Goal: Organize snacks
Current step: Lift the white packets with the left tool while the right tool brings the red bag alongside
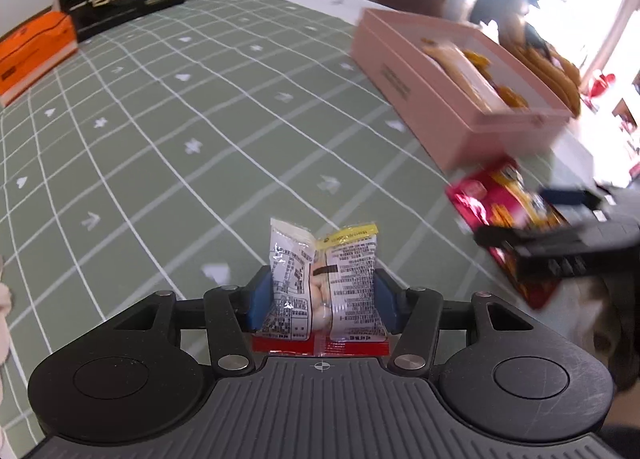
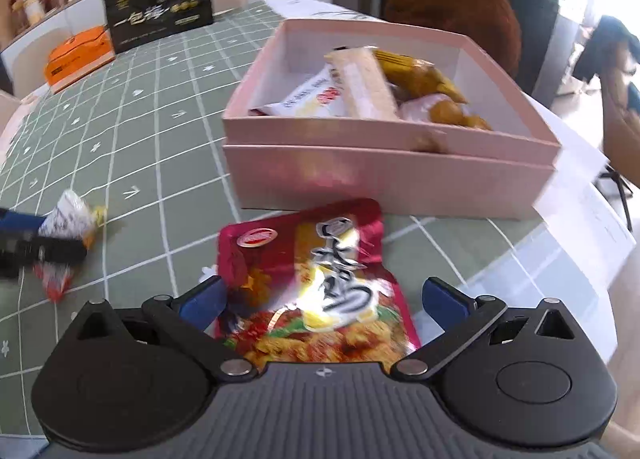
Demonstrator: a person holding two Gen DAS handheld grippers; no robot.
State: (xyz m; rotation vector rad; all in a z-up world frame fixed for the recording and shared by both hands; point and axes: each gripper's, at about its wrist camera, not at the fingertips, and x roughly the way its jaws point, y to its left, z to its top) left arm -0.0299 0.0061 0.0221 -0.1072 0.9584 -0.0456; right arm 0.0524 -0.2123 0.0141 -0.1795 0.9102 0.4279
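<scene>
Pink box [image 2: 384, 175] sits on green table [image 2: 132, 131], ahead of right gripper [image 2: 324, 299], right-forward of left gripper [image 1: 320, 299].

Right nearer; jaws apart around red pouch [image 2: 316, 279], long axis toward box.

Left clamps small white packet [image 1: 320, 283] upright.

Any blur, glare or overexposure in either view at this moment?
Left wrist view: the small clear printed snack packet is sharp, while the right gripper and pink cardboard box smear; windows blow out. Right wrist view: glare whitens the red foil snack pouch; the left gripper blurs.
</scene>
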